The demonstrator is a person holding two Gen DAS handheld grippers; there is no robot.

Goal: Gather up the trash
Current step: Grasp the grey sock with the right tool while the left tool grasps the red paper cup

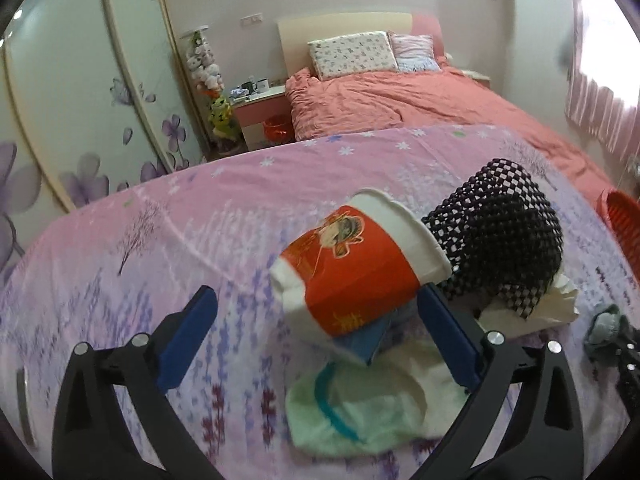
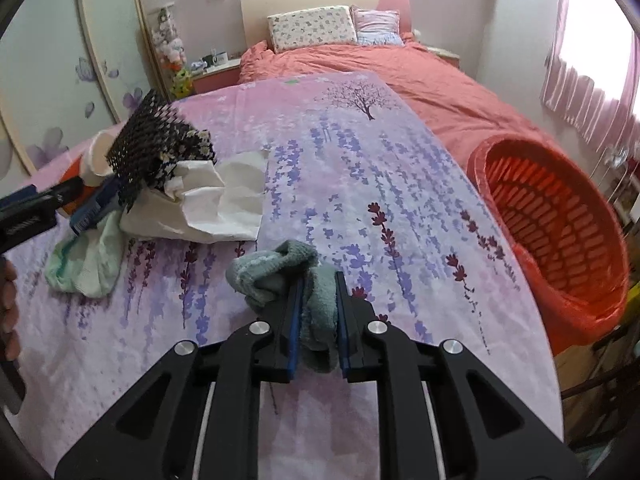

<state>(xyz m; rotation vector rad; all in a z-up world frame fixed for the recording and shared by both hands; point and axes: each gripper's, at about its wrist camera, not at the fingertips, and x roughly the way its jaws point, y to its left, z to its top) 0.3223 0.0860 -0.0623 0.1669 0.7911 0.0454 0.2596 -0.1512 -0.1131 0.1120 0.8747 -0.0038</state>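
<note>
The right tool (image 2: 317, 312) is closed on a grey-green cloth (image 2: 280, 272); its blue pads press the fabric from both sides, and the bunched remainder of the cloth spills forward and to the left onto the floral sheet (image 2: 360, 184) covering the bench. The left tool (image 1: 316, 320) stands wide apart and grips nothing. A red-and-white paper cup (image 1: 352, 264) lies on its side between the left tool's two fingers (image 1: 448, 332), nearer the right-hand finger; whether that finger touches the cup cannot be determined from this blurred view. The cup rests on a small blue item (image 1: 360, 344) and partly over a pale green cloth (image 1: 360, 408). A black-and-white mesh piece (image 1: 500, 232) lies just beyond the cup's open rim, over crumpled white paper (image 2: 216, 204). In the right wrist view, this cluster sits well to the left of the right tool. A red slatted basket (image 2: 560, 216) stands at the bench's right edge, beside the bed with the coral cover (image 2: 420, 76).
</note>
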